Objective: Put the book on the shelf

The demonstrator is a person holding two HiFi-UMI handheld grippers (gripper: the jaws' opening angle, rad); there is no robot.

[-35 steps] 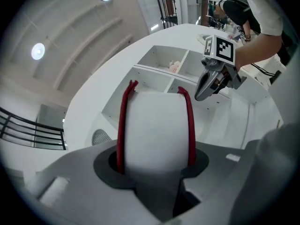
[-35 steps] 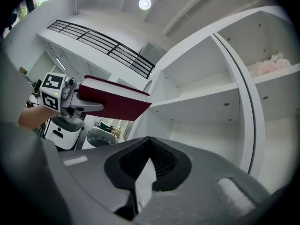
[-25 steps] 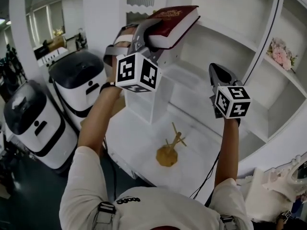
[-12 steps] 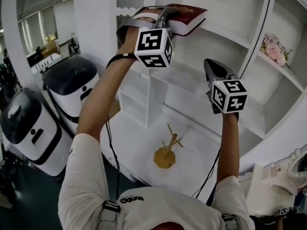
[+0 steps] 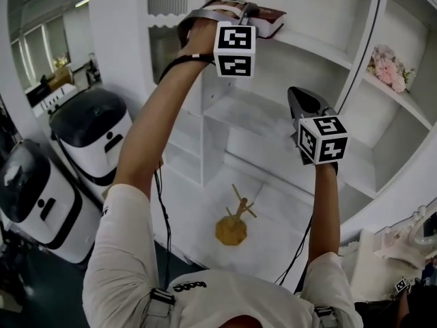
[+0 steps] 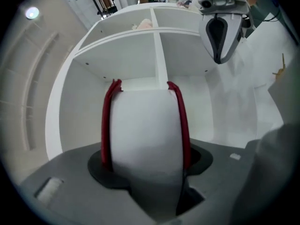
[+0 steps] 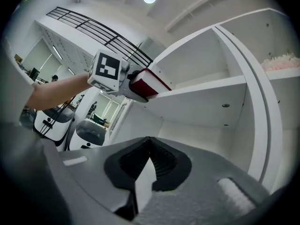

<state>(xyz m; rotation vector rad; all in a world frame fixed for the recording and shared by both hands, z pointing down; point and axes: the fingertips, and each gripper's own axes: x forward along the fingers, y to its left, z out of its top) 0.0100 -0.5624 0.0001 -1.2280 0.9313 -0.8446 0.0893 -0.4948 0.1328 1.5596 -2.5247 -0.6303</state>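
A red-covered book lies flat on the upper shelf board of the white shelf unit, its far end pushed inward. My left gripper is raised to that board and has the book's near end between its jaws. In the left gripper view the white page edge fills the gap, and both red covers touch the pads as the jaws are opening. My right gripper hangs shut and empty lower down, in front of the middle shelves. In the right gripper view the book rests on the board's edge.
A wooden stand sits on the white bottom surface below. Pink flowers lie in a right-hand compartment. Two white-and-black machines stand on the floor at the left. A vertical divider splits the shelf behind the book.
My left arm has lifted the book up and forward, from tilted in front of the shelf to flat on the upper board. The right gripper has barely moved.
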